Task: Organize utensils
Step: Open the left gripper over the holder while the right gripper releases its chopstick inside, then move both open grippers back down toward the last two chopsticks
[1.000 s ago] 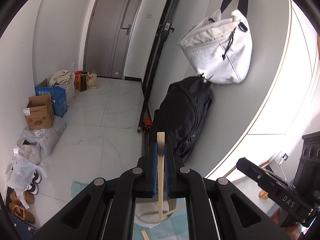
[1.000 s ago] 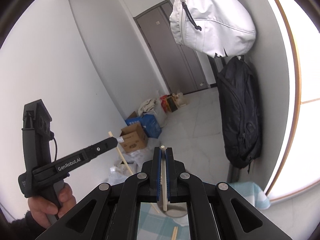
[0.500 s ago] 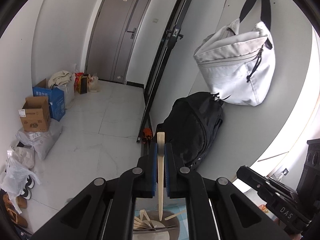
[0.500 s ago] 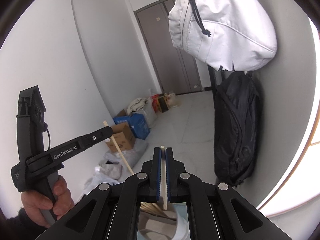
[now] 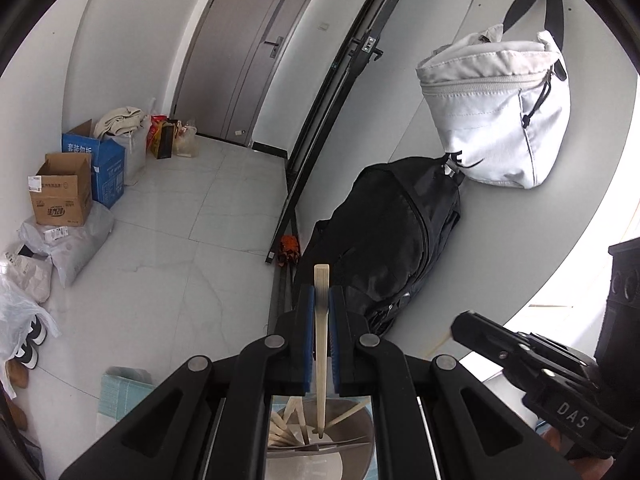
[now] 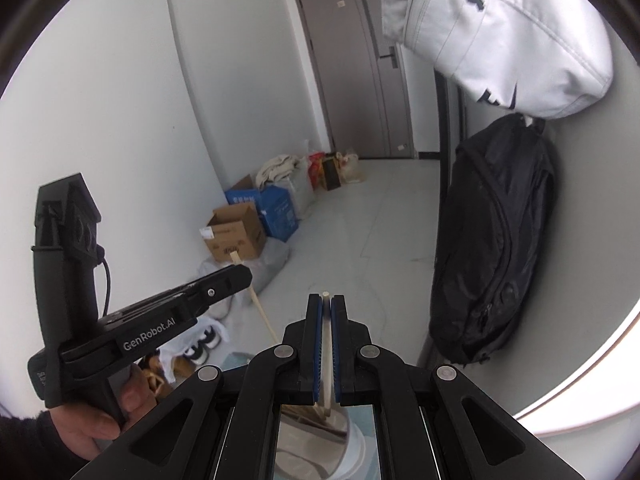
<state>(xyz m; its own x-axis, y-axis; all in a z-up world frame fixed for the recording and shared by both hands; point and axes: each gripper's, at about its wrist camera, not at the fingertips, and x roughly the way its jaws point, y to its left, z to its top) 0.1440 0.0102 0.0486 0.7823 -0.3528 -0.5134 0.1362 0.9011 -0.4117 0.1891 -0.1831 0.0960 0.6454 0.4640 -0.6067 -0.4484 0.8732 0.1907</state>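
Fingers [image 5: 306, 336] of the left gripper [image 5: 321, 344] are clamped on a flat wooden stick [image 5: 321, 320], gripped near its upper end. The stick stands close to upright; its lower tip hangs inside the mouth of a grey holder [image 5: 356, 436] directly below, where several like sticks [image 5: 282, 426] already lean. The right gripper [image 5: 540, 372] shows at lower right. Handling judgement: the stick appears light, stiff and thin, with smooth faces that may slide between the pads. A grip across the flat faces, high on the shaft, leaves the lower length free to enter the holder. Excess squeeze could snap it.

Compared with one second ago, this view has tilted so the holder mouth and its contents are now exposed below the fingers; the grip on the stick is unchanged.

In the right wrist view, fingers [image 6: 340, 344] of the right gripper [image 6: 327, 344] are closed on a slim round chopstick [image 6: 327, 352], also upright, its lower end over a white cup [image 6: 356, 440] holding other sticks. The left gripper [image 6: 224, 284], held by the left hand [image 6: 116, 404], carries its stick slanted at left. One second ago only a little of the cup was visible; it now fills the gap beneath the fingers, and the left gripper sits lower in frame.
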